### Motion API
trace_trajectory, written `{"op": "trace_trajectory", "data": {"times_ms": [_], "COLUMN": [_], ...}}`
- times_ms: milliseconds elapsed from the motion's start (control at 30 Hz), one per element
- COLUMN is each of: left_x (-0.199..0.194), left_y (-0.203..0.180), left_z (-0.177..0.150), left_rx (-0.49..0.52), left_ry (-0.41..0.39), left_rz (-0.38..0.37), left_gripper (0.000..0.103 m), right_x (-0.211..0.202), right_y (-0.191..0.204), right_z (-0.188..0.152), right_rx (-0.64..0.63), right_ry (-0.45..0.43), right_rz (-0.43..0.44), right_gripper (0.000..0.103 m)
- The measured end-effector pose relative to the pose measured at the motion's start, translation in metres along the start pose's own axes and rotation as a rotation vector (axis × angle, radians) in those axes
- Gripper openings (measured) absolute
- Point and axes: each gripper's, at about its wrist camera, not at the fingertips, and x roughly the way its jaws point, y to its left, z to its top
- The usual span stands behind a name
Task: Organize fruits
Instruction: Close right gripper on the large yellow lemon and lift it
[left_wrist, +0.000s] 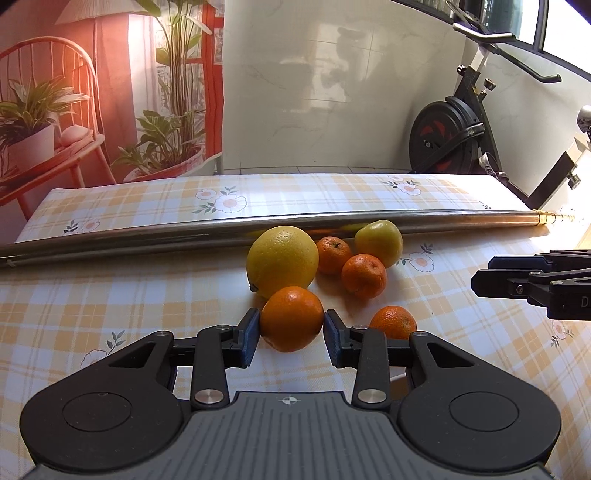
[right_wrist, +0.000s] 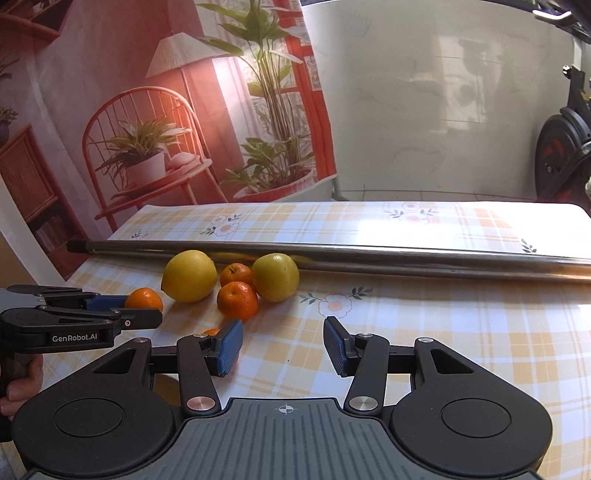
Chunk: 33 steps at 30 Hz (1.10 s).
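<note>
An orange sits between the blue pads of my left gripper, and both pads touch its sides. Behind it lie a large yellow citrus, two mandarins and a yellow-green fruit. A third mandarin lies just right of the left gripper. My right gripper is open with nothing between its fingers, over the tablecloth to the right of the fruit. In the right wrist view, the left gripper holds the orange at the left.
A long metal pipe lies across the table right behind the fruit. The table wears a yellow plaid cloth with flowers. An exercise bike stands at the back right, a printed backdrop at the back left.
</note>
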Motion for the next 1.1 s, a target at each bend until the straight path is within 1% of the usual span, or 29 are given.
{"op": "trace_trajectory", "data": {"times_ms": [100, 200, 333, 400, 500, 633, 800, 900, 967, 1100], "left_x": [-0.013, -0.029, -0.047, -0.054, -0.064, -0.073, -0.075, -0.073, -0.070, -0.068], "left_y": [0.008, 0.021, 0.037, 0.044, 0.055, 0.064, 0.069, 0.070, 0.071, 0.071], "left_z": [-0.002, -0.006, -0.010, -0.012, -0.013, -0.017, -0.024, -0.027, -0.030, -0.034], "left_rx": [-0.035, -0.080, -0.141, -0.163, -0.185, -0.203, -0.231, -0.242, -0.241, -0.241], "left_ry": [0.003, -0.018, -0.046, -0.052, -0.071, -0.092, -0.104, -0.105, -0.103, -0.099], "left_rz": [0.018, 0.036, 0.066, 0.088, 0.108, 0.125, 0.111, 0.100, 0.095, 0.091], "left_gripper": [0.039, 0.039, 0.039, 0.039, 0.039, 0.039, 0.039, 0.039, 0.039, 0.039], "right_x": [0.001, 0.004, 0.009, 0.017, 0.030, 0.055, 0.089, 0.103, 0.112, 0.124], "right_y": [0.010, 0.022, 0.041, 0.053, 0.070, 0.092, 0.119, 0.130, 0.134, 0.136], "right_z": [0.008, 0.017, 0.028, 0.032, 0.036, 0.039, 0.036, 0.033, 0.033, 0.034], "right_rx": [-0.048, -0.101, -0.181, -0.218, -0.263, -0.329, -0.472, -0.537, -0.547, -0.538], "right_ry": [-0.009, -0.024, -0.049, -0.042, -0.041, -0.004, 0.063, 0.079, 0.096, 0.101], "right_rz": [0.007, 0.028, 0.098, 0.120, 0.096, 0.084, 0.034, 0.015, 0.006, -0.011], "right_gripper": [0.046, 0.046, 0.046, 0.049, 0.052, 0.056, 0.066, 0.069, 0.071, 0.071]}}
